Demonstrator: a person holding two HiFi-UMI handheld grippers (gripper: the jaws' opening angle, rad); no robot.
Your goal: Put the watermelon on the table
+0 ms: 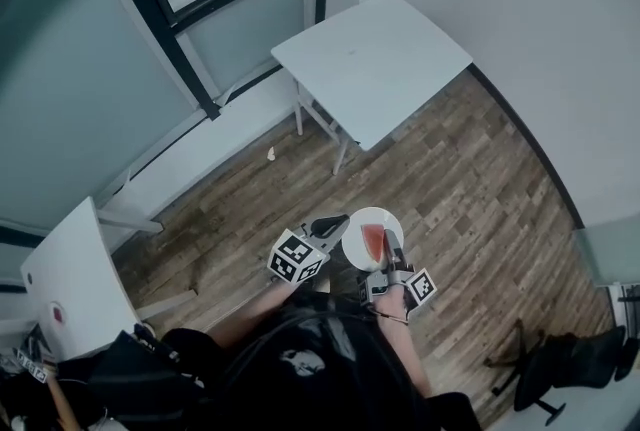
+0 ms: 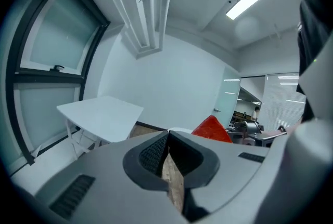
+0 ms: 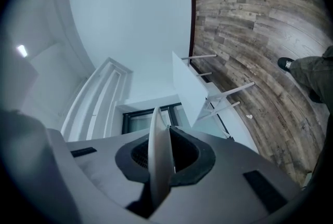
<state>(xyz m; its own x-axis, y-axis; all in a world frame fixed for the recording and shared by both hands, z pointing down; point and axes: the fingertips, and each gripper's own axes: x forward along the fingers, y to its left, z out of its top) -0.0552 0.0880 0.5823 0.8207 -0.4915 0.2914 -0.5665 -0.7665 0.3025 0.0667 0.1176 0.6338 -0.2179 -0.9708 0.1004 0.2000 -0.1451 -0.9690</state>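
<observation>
A red watermelon slice (image 1: 373,241) lies on a round white plate (image 1: 358,249) carried above the wooden floor. My right gripper (image 1: 391,241) is shut on the plate's near rim; in the right gripper view the plate (image 3: 158,166) stands edge-on between the jaws of the right gripper (image 3: 162,134). My left gripper (image 1: 338,219) hangs just left of the plate, shut and empty. In the left gripper view the left gripper (image 2: 167,137) has its tips touching, with the watermelon (image 2: 212,128) just beyond to the right. The white table (image 1: 370,64) stands ahead by the wall, bare.
A dark-framed window (image 1: 190,29) fills the wall to the left of the table. A second white tabletop (image 1: 70,279) is at the near left. An office chair base (image 1: 540,374) stands at the lower right. Wooden floor (image 1: 470,189) lies between me and the table.
</observation>
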